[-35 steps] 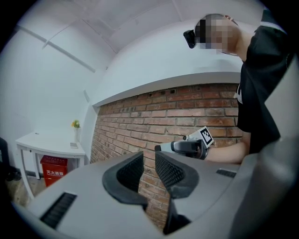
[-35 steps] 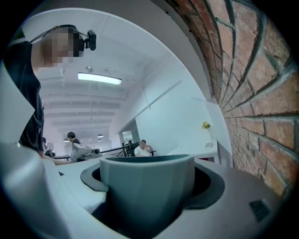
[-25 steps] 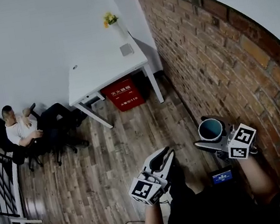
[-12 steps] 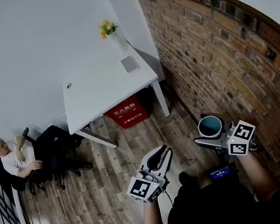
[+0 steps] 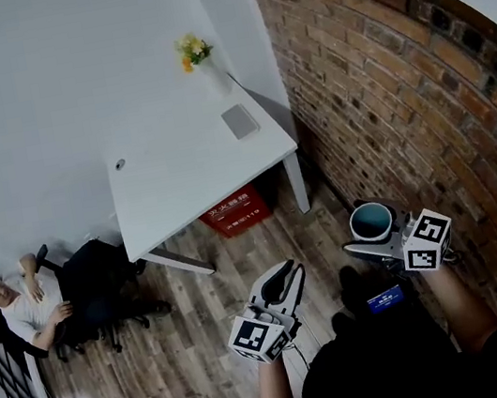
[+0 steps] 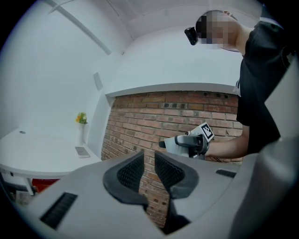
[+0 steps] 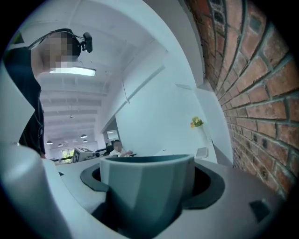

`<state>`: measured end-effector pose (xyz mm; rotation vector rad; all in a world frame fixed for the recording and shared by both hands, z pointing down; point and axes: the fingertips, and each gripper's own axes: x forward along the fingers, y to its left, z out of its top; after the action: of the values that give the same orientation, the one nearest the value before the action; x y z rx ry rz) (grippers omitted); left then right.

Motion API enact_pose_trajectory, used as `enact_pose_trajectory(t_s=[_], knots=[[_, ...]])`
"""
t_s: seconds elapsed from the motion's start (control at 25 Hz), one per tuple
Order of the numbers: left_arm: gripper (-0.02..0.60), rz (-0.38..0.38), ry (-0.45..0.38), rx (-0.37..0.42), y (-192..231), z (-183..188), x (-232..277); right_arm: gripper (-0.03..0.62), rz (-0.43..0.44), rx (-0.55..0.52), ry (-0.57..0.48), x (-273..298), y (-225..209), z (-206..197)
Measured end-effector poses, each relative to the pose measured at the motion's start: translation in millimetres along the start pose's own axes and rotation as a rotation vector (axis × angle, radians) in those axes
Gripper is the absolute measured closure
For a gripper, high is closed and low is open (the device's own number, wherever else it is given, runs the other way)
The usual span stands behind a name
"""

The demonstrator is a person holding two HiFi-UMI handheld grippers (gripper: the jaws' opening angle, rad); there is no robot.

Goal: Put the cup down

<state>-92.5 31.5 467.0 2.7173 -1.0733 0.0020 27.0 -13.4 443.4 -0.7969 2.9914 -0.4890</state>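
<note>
From above, a person stood on a wooden floor [image 5: 189, 347] beside a brick wall [image 5: 382, 93], one hand-held gripper in each hand. The right hand-held gripper [image 5: 368, 231] was closed on a teal cup [image 5: 372, 217], with a jaw pressed against each side. The cup was upright with its mouth open to the ceiling. It was held in the air over the floor, close to the brick wall and well apart from the tabletop [image 5: 189, 185]. The right gripper view showed the cup filling the space between the jaws, its rim level and its faceted wall facing the camera. The left hand-held gripper [image 5: 287, 272] hung lower and to the left. Its jaws were drawn close with only a narrow slit between the ribbed pads [image 6: 131, 172], and nothing was in that slit. The white tabletop stood ahead in the corner where a white wall met the brick. On it were a vase [image 5: 213, 74] of yellow flowers [image 5: 193, 50] at the far end, a flat grey slab [image 5: 239, 120] near the brick side, and a small dark dot [image 5: 120, 164] towards the left edge. A red box [image 5: 235, 213] sat on the floor under the tabletop. At the far left a second person [image 5: 20, 310] sat leaning back in a dark chair [image 5: 102, 286].
</note>
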Motion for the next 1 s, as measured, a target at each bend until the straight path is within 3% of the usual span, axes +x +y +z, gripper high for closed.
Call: enact_pose_trajectory(t_s=[0.36,0.64,1.0], knots=[[0.503,0.076,0.008,-0.005,96,6,33,0.151,0.087,0.042,0.008,97,-71,6],[0.503,0.122,0.000,0.026,194,49,94,0.151,0.148,0.031,0.010,181,-150,45],[0.503,0.112,-0.027,0.014,267,80,170,0.151,0.154,0.017,0.031,243,-240,81]])
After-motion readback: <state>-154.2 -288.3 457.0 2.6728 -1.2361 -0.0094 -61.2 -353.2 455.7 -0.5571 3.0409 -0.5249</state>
